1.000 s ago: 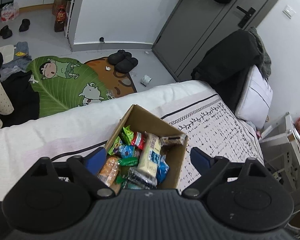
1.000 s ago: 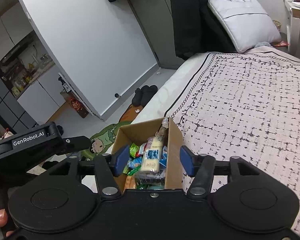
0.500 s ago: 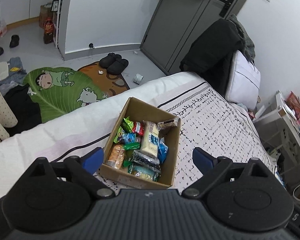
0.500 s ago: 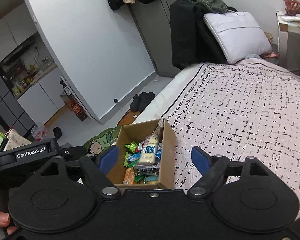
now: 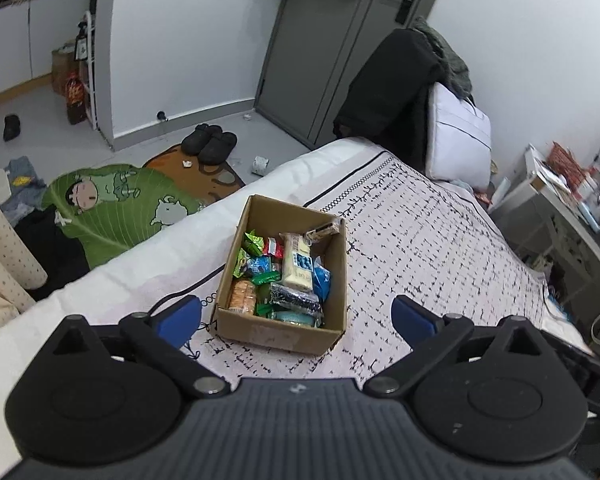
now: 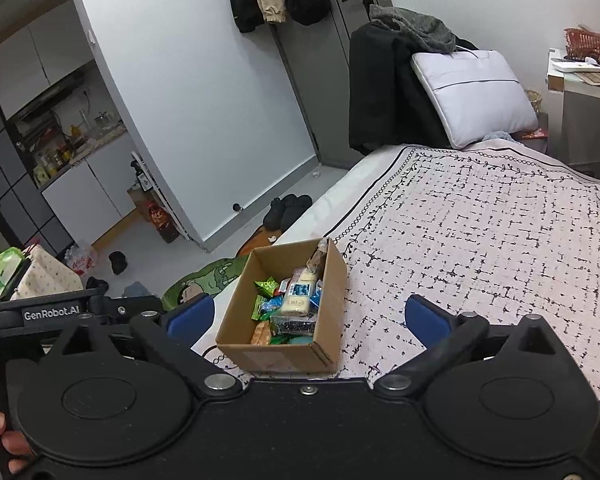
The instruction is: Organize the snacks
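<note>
— Bedroom floor is showing on our left, where a green mat [image 5: 116, 204] is lying beside the bed [image 5: 440, 240], with black slippers [image 5: 209, 144] sitting past it near the grey door [image 5: 324, 40]. What are we seeing next, moving right?

— We are looking at the box [image 5: 278, 334] resting on the bed, near its floor-side edge. It is standing open and holding the snacks [image 5: 284, 276]: green packets toward the left wall, a pale yellow pack [image 5: 297, 266] lying along the middle, a dark packet [image 5: 294, 300] nearer us, and one wrapper [image 5: 322, 232] leaning against the far right corner.

— How are we holding the left gripper [image 5: 296, 320]?

— We are hovering it above the bed, on our side of the box, its blue fingers [image 5: 178, 320] spread wide with nothing between them but the box's near wall seen below.

— And the right gripper [image 6: 306, 316]?

— We are keeping it likewise spread and gripping nothing, with the box [image 6: 276, 356] framed between its fingers [image 6: 426, 320] and the snacks [image 6: 292, 304] visible inside. In that view the left gripper's body is showing at the far left edge.

— Further right?

— We are seeing the patterned bedspread [image 6: 480, 240] stretching away, a white pillow [image 6: 472, 92] propped at the head, and dark clothes [image 6: 380, 84] draped beside it.
</note>
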A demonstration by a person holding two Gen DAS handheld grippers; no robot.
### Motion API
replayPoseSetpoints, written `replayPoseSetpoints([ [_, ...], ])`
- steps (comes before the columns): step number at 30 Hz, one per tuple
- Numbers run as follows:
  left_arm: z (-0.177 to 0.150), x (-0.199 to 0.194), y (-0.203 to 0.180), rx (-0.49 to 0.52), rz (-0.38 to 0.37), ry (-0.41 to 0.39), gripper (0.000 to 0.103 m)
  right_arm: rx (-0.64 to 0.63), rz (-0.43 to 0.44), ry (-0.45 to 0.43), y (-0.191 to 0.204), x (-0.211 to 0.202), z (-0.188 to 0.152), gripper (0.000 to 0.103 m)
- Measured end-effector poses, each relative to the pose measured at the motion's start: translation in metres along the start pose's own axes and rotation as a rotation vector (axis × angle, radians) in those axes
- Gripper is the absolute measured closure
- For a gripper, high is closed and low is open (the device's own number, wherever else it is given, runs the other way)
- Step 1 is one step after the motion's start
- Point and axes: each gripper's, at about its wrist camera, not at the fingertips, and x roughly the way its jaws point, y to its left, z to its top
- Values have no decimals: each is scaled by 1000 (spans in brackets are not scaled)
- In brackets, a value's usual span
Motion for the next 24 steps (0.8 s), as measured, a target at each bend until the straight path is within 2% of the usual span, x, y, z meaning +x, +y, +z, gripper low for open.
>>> replayPoseSetpoints([
  [16, -27, -44, 0, 102, -37, -45, 1, -27, -7, -17, -1, -43, -18, 0],
  [24, -35, -59, 1, 155, -3, -58, 1, -36, -5, -38, -2, -57, -16, 0],
])
